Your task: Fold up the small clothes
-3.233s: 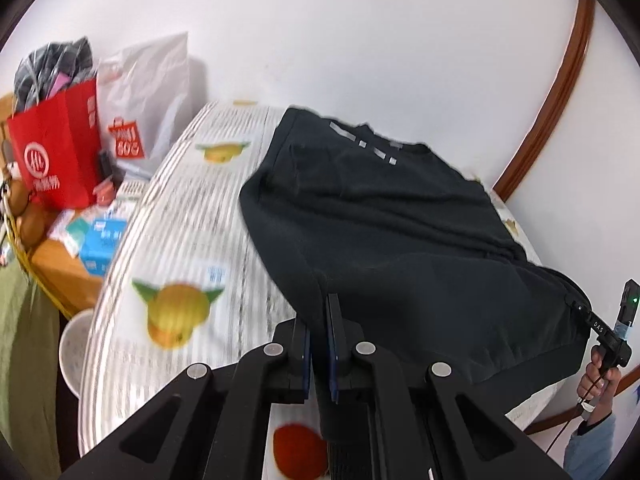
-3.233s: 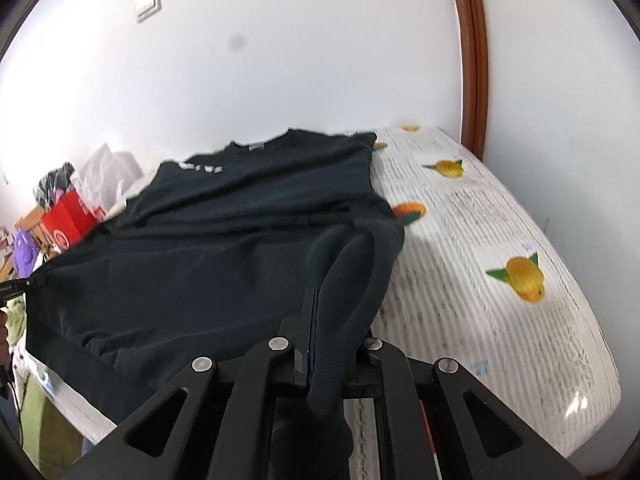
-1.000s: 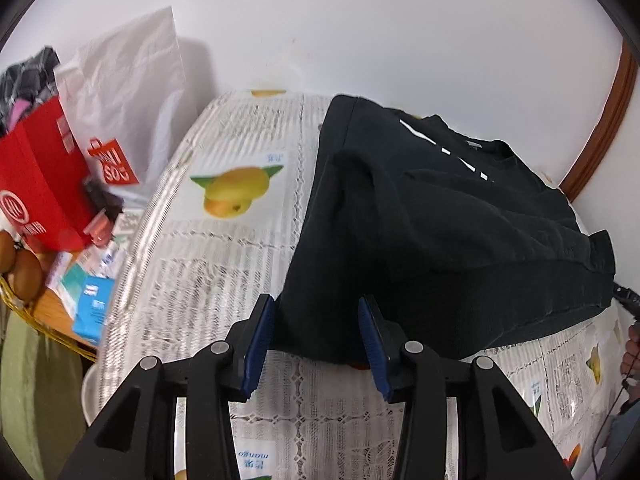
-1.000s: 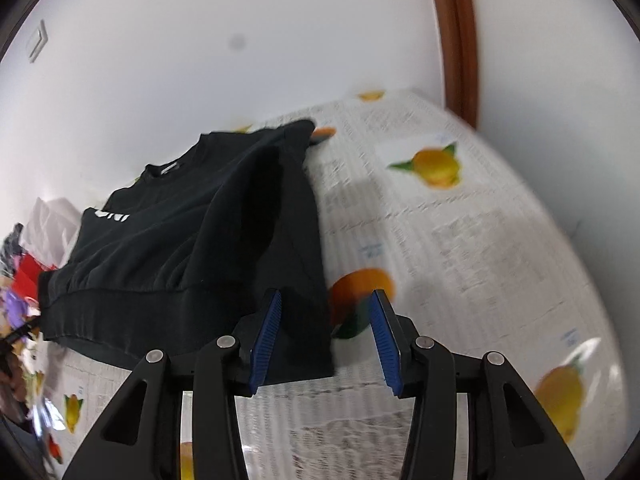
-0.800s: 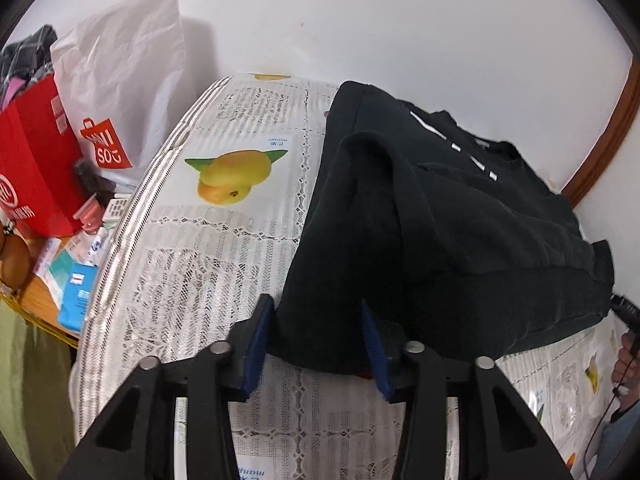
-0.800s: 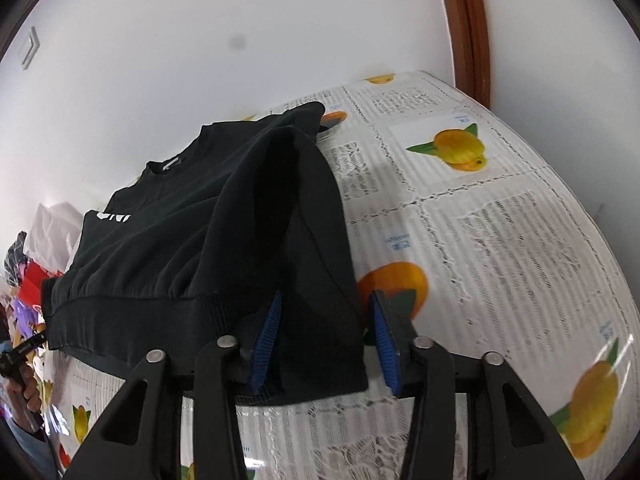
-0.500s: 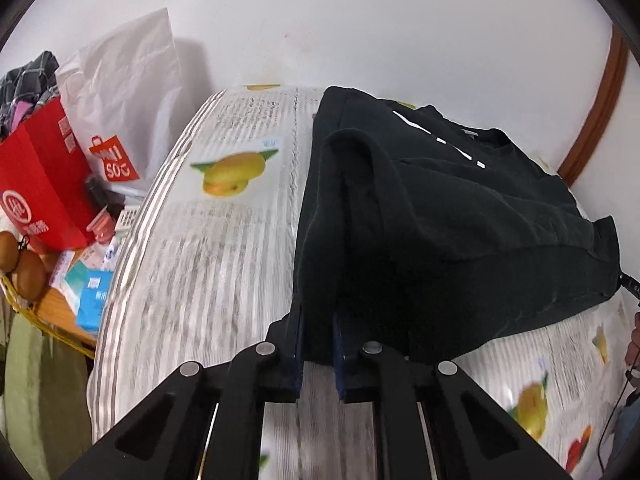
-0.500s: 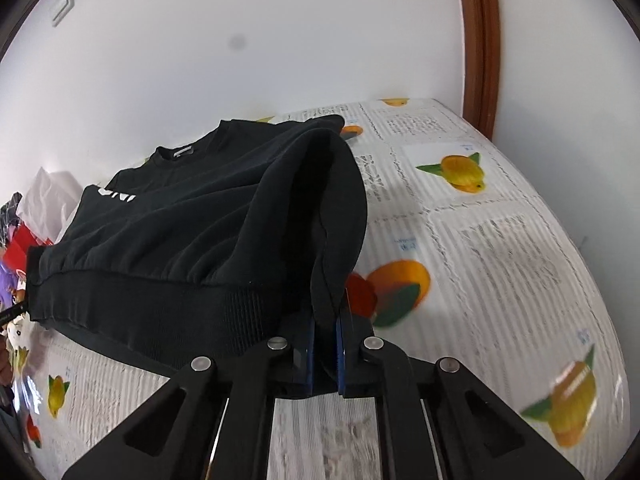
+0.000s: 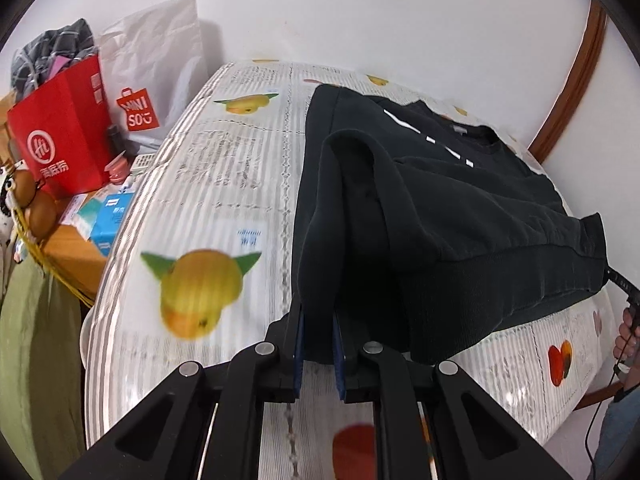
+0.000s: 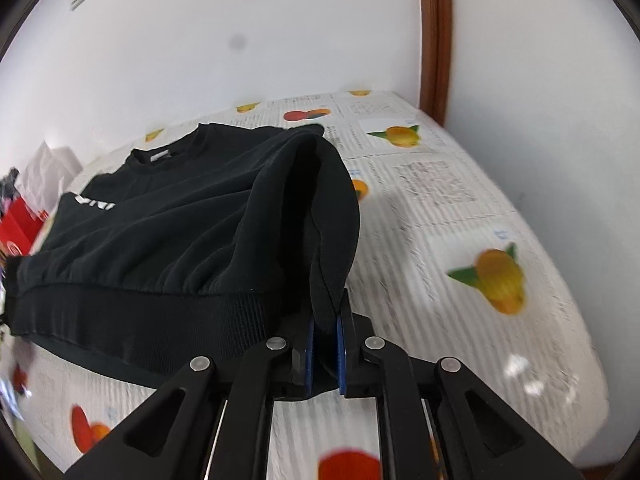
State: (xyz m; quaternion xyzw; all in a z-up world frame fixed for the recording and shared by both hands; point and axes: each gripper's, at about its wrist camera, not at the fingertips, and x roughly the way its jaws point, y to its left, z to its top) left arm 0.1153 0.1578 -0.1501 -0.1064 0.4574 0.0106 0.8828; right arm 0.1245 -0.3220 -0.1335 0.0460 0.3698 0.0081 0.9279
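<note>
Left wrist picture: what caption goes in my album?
Left gripper pinching the black sweatshirt hem above the fruit-print tablecloth.

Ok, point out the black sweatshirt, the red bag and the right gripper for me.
black sweatshirt (image 9: 460, 200): left wrist view, on the chest.
red bag (image 9: 64, 132): left wrist view, on its front face.
right gripper (image 10: 323, 344): right wrist view, between the fingertips.
</note>
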